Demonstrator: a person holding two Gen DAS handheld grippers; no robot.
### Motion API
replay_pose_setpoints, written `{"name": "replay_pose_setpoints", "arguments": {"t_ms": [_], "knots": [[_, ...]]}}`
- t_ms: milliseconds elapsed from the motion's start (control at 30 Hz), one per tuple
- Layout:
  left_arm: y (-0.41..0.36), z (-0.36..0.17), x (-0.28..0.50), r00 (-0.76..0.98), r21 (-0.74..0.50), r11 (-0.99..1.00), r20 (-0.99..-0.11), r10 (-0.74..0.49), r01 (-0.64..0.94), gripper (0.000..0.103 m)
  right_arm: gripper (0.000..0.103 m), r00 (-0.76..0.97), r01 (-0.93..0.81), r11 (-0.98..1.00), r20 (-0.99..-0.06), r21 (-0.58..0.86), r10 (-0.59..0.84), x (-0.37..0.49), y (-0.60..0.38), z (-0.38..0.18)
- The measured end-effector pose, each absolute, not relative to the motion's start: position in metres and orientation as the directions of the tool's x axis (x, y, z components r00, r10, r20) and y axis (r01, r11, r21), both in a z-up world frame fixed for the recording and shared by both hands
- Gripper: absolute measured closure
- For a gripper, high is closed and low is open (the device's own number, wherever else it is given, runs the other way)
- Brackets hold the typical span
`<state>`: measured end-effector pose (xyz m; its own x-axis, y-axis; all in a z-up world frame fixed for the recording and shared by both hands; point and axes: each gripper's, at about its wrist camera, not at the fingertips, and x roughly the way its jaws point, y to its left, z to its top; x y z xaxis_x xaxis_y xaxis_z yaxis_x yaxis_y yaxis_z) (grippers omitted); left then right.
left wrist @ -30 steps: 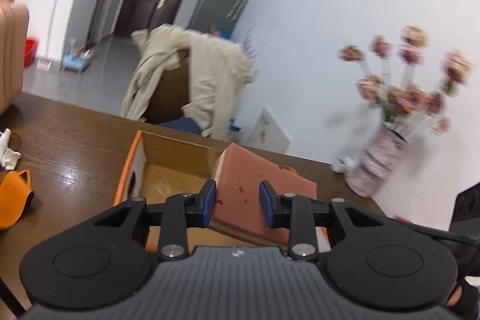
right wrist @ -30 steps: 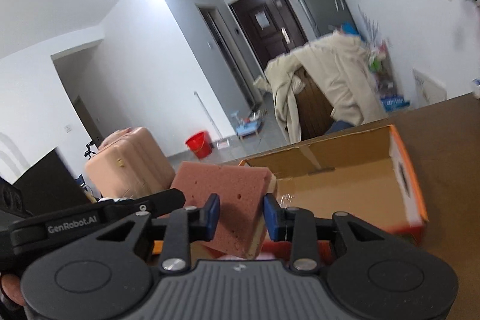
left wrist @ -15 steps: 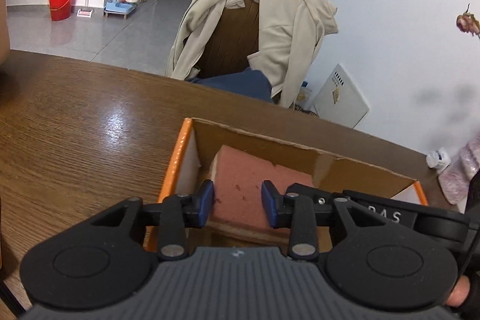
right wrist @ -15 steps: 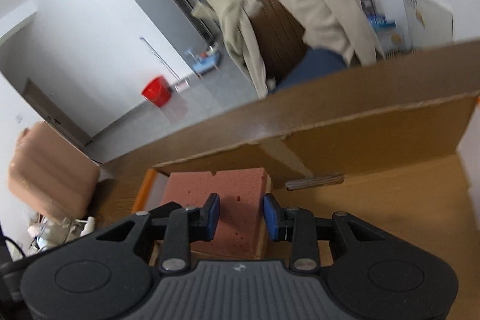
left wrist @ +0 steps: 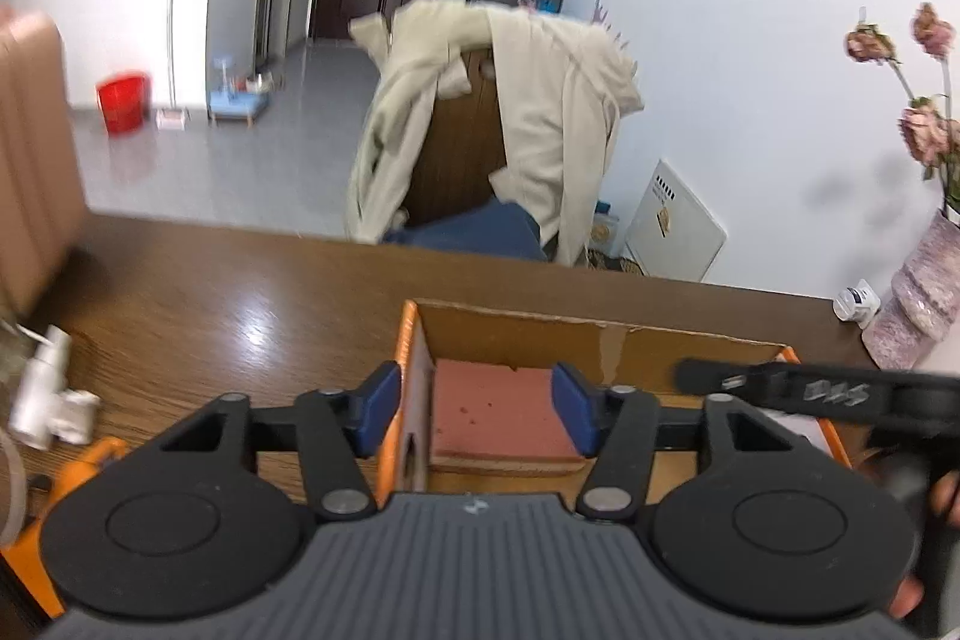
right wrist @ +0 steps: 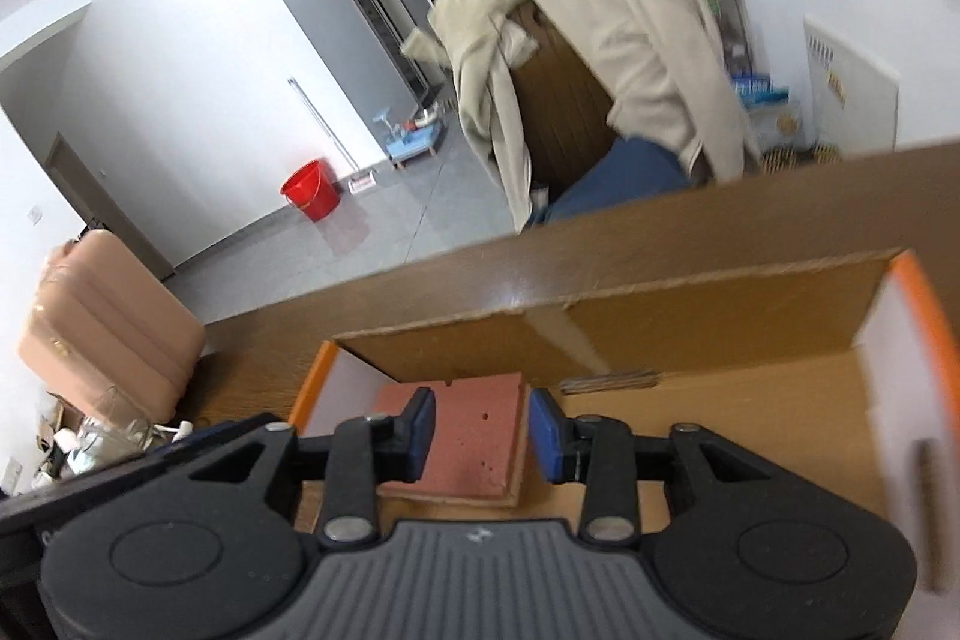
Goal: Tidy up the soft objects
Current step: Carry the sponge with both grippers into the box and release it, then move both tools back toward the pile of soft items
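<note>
Pink sponge [left wrist: 501, 415] ×1 in 1 cardboard box [left wrist: 600, 337], 2 grippers, left gripper [left wrist: 480, 415] and right gripper [right wrist: 480, 433], just spread apart.

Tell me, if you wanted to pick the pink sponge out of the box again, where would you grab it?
Probably by its two long side faces, coming down from above. The pink sponge lies flat in the left corner of the cardboard box, with one side close to the wall, so only the open top gives room. The right gripper already straddles it that way, with its jaws just opened.
</note>
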<state>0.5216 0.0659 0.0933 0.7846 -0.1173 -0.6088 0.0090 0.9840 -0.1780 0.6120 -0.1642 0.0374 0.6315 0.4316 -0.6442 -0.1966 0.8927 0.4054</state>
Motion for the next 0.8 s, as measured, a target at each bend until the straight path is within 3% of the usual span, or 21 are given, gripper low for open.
{"name": "replay_pose_setpoints", "arguments": {"t_ms": [133,400,667,800], "knots": [[0.065,0.123,0.478,0.811,-0.138,0.990,-0.578,-0.092,0.014,0.026,0.060,0.678,-0.205,0.908,-0.616,0.365,0.401,0.572,-0.191,0.077],[0.056,0.149,0.377,0.856,-0.040,0.999,-0.514,-0.047,0.031,0.015,0.040,0.771,-0.199,0.952,-0.563,0.232,0.298,0.458,-0.251,0.135],[0.041,0.136,0.264,0.915,0.060,0.997,-0.402,-0.023,0.052,0.002,0.027,0.850,-0.238,0.970,-0.473,0.049,0.233,0.337,-0.269,0.136],[0.035,0.120,0.206,0.934,0.077,0.995,-0.356,-0.030,0.061,0.000,0.024,0.873,-0.243,0.970,-0.430,0.030,0.232,0.284,-0.272,0.120]]}}
